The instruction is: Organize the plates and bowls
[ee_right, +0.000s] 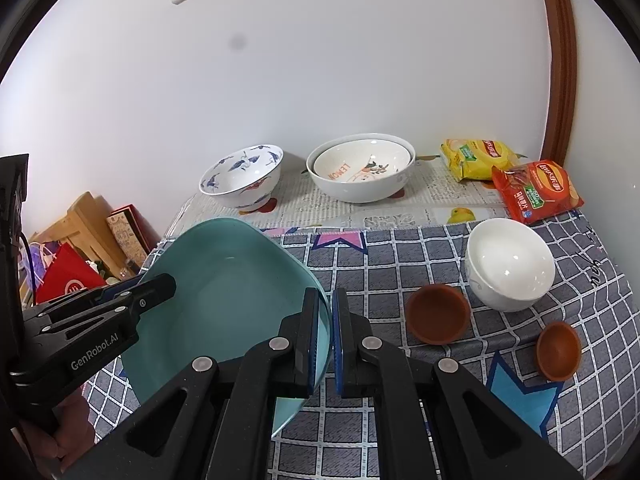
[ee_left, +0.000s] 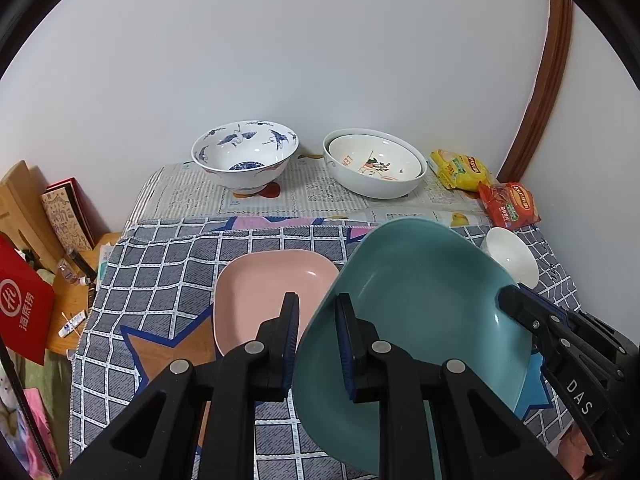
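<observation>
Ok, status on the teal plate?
Both hand-held grippers, left and right, clamp teal plate rims. Plate airborne, tilted. Pink plate below-left.

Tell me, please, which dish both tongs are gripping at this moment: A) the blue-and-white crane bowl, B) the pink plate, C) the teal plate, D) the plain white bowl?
C: the left tongs pinch one rim of the teal plate while the right tongs clamp its opposite rim, holding it tilted above the checked cloth; the pink plate lies flat below.
</observation>
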